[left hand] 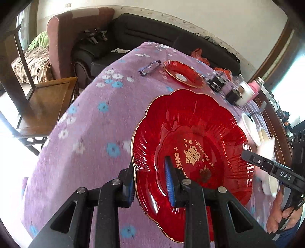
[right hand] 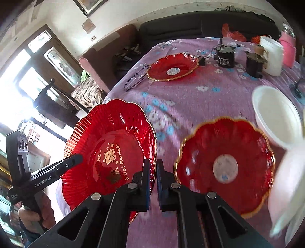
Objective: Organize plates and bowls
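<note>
White wall [right hand: 118,17], dark sofa [left hand: 152,32], wooden chair [left hand: 45,101]

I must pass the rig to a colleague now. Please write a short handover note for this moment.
Left gripper: shut on the rim of the Get Married plate, which is lifted and tilted.
Right gripper: almost closed at its opposite rim; grip unclear.
On the tablecloth: near red plate, far red plate, white bowl, all apart.
Done: nothing stacked. Left: stack the plates, gather the bowls.

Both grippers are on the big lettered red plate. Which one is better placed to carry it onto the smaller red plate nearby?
Right, probably. The right gripper pinches the lettered plate rim on the side beside the smaller red plate; the left gripper holds the far rim.
</note>
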`<state>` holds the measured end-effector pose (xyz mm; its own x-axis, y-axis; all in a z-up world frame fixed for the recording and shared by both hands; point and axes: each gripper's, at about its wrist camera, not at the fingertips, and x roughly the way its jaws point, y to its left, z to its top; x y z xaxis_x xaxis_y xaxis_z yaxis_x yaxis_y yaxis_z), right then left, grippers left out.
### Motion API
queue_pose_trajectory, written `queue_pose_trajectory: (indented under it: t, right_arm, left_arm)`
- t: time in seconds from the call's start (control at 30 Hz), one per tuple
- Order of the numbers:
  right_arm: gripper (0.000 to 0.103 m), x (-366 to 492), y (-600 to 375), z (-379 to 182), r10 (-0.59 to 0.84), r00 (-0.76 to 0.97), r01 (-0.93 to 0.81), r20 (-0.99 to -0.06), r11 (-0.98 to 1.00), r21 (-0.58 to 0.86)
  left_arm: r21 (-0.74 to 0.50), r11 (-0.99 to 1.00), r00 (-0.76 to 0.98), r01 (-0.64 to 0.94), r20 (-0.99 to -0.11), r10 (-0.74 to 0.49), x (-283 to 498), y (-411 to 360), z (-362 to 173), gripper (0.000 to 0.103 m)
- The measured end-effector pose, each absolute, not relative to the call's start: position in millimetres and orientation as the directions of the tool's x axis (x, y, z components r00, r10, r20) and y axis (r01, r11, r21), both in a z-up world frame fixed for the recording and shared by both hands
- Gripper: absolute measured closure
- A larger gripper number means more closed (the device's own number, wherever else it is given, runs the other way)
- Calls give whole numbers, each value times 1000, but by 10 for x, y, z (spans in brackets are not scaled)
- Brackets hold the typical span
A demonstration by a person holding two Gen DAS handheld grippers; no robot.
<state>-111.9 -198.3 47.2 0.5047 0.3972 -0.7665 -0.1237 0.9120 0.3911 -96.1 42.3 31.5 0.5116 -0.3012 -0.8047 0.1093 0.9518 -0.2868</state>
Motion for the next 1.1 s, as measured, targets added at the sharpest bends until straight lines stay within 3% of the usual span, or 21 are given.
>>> queue_pose_trajectory:
  t: [0.53,1.1]
  right_arm:
    - [95,-2744,-2699,147,384,529,-8,-757,894,447]
    - [94,-2810,-2807,27,412,539,0,-735,872,489]
  left_arm:
    - [-288,917,421,275,-822,-384,-2065,-315,-45,72]
    - [-266,932,425,247,-834,-351,-1888,-335,-114,72]
